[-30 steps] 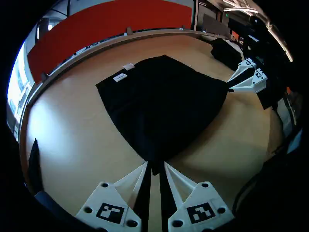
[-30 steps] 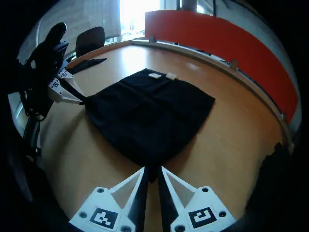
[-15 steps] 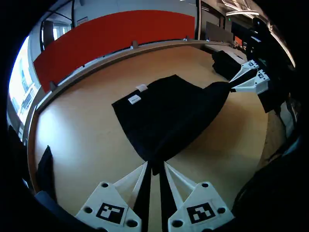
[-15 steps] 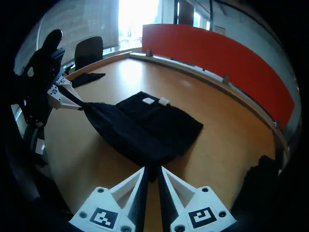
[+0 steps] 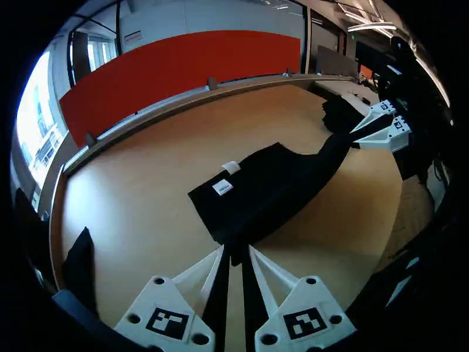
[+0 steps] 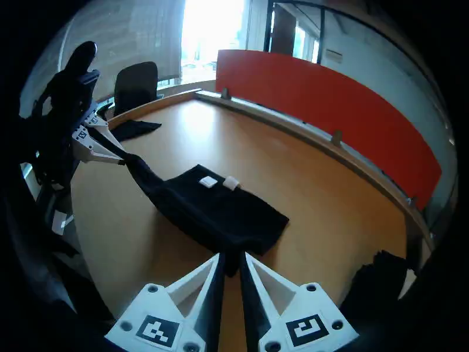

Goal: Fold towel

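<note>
Raised near edge of black towel (image 5: 267,186) higher off counter (image 5: 135,199) than a second ago; far part flat on counter, white tags (image 5: 223,188) facing up. Left gripper (image 5: 234,257) jaws clenched on one corner, right gripper (image 6: 232,263) jaws clenched on the other, edge stretched between.

The right hand-held gripper (image 6: 232,265) pinches one corner of the black towel (image 6: 217,214). The left hand-held gripper (image 6: 121,159) pinches another corner, lifted up. The rest lies on the tabletop (image 6: 334,199).
</note>
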